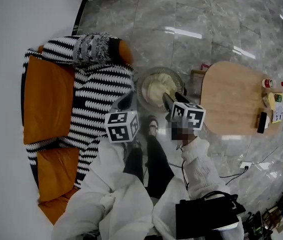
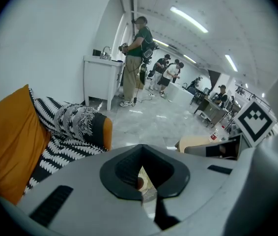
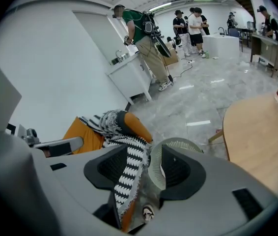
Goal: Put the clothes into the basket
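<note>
Cream clothes lie in the basket on the floor. The right hand-held gripper hangs over them, spread and empty. It is best lifted straight up, clear of the rim. The left hand-held gripper is pressed together and empty.

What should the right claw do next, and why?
Probably lift the right claw up and clear of the basket. Its jaws stand apart with nothing between them, and the cream clothes already lie inside the basket, so it seems to have nothing left to release there.
</note>
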Demonstrator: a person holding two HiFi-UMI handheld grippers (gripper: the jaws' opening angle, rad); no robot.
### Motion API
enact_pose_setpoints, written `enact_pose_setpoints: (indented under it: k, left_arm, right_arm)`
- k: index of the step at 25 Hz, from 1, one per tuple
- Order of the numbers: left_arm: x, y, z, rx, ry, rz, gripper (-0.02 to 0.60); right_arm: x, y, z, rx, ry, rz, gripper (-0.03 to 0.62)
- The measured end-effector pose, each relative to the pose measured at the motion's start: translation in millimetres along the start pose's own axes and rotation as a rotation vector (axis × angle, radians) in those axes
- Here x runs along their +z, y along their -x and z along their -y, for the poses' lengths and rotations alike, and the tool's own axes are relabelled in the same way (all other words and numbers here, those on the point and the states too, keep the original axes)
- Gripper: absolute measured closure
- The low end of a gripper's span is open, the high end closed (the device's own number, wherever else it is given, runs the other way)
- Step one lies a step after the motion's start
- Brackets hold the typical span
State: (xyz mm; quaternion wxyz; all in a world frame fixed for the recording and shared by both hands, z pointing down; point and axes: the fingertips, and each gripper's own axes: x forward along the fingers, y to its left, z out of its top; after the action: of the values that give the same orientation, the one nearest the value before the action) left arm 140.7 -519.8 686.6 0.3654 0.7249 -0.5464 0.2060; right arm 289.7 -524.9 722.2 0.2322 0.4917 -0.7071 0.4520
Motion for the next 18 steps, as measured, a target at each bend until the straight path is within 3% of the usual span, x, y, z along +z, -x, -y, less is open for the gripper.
enact_pose_setpoints:
  k: [8,18]
  left_arm:
    - [8,30,5,-0.016,-0.017,0.053,0.581]
    - [15,99,38,-0.105,-0.044,0.110,0.581]
  right_arm:
    - [2,27,-17,-0.010,0.024,0.065,0.402]
    - [11,107,-64,-0.049,0.023,0.247,0.404]
